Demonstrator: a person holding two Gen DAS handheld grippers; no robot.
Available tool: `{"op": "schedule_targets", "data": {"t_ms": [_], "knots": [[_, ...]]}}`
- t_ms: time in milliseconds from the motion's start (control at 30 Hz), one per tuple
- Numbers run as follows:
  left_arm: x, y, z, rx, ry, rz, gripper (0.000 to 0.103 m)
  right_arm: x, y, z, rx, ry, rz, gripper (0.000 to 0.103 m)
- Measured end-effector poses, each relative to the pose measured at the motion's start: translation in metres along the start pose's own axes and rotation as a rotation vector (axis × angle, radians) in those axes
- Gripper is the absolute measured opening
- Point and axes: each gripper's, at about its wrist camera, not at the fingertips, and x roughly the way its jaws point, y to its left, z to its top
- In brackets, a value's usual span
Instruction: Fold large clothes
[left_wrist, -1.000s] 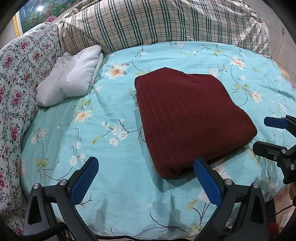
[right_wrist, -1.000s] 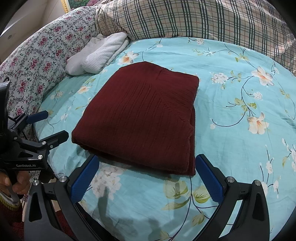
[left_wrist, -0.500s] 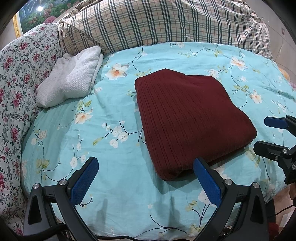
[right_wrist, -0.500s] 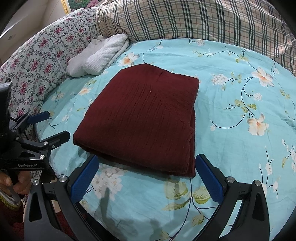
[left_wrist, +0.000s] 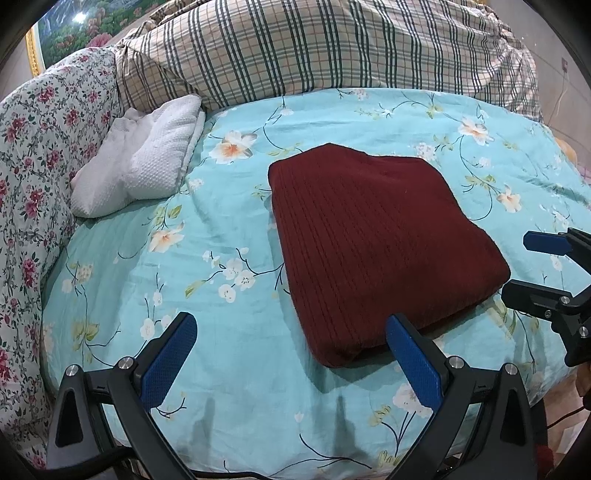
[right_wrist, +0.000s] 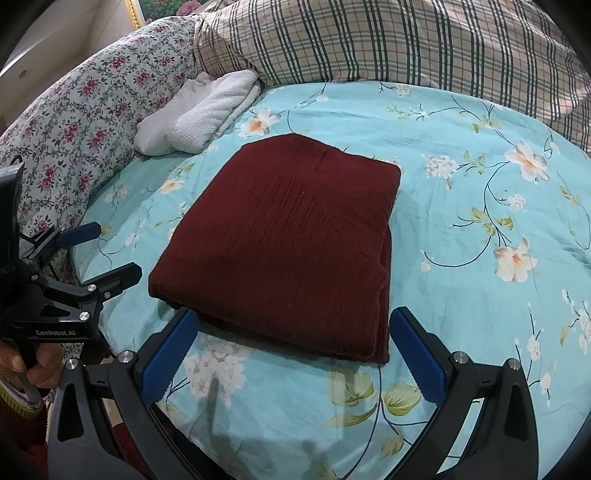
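A folded sweater is laid flat near the bed's front edge. Both hand-held grippers, left and right, are held spread wide at that edge, grasping nothing.

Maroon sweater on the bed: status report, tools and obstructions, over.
Left tool open, empty. Right tool open, empty. Maroon sweater folded flat on the floral sheet, untouched. White towel lies apart, nothing in the way.
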Motion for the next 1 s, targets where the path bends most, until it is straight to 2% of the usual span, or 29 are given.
{"op": "schedule_targets", "data": {"t_ms": [267,1000], "knots": [[0.0,0.0,0.005,-0.004,-0.019,0.02,0.102,0.004,-0.007,0.005,0.006,0.002,0.005,0.103],[0.011,0.004,0.014,-0.033,-0.02,0.003,0.102,0.022,-0.019,0.012,0.034,0.017,0.026,0.103]]}}
